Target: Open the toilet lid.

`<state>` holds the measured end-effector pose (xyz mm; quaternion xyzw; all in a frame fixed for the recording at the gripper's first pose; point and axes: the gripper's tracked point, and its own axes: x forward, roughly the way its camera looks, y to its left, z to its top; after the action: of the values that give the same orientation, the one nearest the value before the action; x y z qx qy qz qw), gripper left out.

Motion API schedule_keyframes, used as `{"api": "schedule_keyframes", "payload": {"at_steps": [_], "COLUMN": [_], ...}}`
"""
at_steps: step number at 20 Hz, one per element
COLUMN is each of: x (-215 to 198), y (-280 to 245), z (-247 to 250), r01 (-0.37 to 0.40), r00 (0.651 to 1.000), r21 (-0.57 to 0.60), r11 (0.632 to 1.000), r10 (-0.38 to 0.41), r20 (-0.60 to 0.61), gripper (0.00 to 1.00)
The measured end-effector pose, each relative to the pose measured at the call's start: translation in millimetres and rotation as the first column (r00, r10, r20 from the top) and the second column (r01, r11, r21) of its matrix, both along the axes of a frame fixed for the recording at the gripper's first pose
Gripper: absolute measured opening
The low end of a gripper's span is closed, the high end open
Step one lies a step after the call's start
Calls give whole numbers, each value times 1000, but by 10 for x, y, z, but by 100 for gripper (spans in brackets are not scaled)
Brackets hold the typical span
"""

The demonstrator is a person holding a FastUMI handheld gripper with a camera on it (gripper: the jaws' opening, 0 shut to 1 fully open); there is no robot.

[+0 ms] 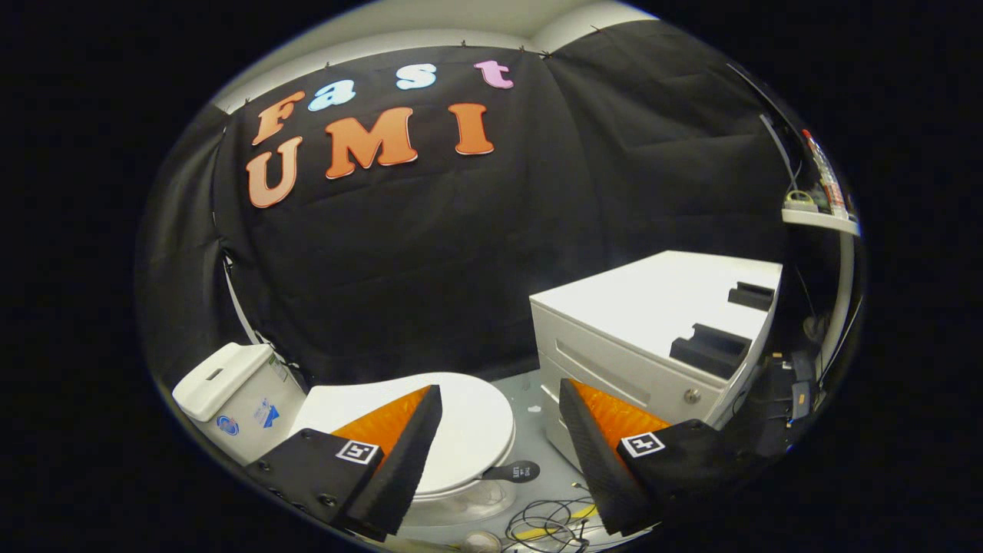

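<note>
A white toilet sits low on the floor below me, its oval lid lying flat and closed over the seat. Its white tank stands at the lid's far left end. A small dark tab sticks out from the lid's right rim. My gripper is open, well above the toilet, with nothing between its fingers. The left finger overlaps the lid in the view; the right finger hangs over the floor beside the cabinet.
A white drawer cabinet stands right of the toilet, with two black holders on top. Loose cables lie on the grey floor in front of the toilet. A shelf with small items hangs at the far right.
</note>
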<state>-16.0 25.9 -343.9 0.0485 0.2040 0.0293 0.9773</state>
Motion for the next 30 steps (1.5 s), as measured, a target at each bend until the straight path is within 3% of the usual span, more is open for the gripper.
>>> {"api": "schedule_keyframes", "payload": {"at_steps": [8, 14, 17, 21, 27, 28, 30], "x": [-45, -43, -193, -271, -288, -275, -263], "y": [-157, -350, -383, -377, -350, -354, -310], "z": [-873, -1385, -1572, -1711, -1895, -1947, -1998], "r01": [101, 198, 254, 331, 419, 434, 444], "r00": [988, 965, 938, 903, 874, 866, 858], "r21": [137, 269, 374, 528, 645, 643, 655], "r11": [985, 943, 892, 782, 639, 631, 611], "r10": [-82, -138, -132, -99, -91, -94, -80], "r20": [-134, -225, -321, -419, -478, -492, -507], "gripper": [99, 98, 97, 92, 77, 75, 61]}}
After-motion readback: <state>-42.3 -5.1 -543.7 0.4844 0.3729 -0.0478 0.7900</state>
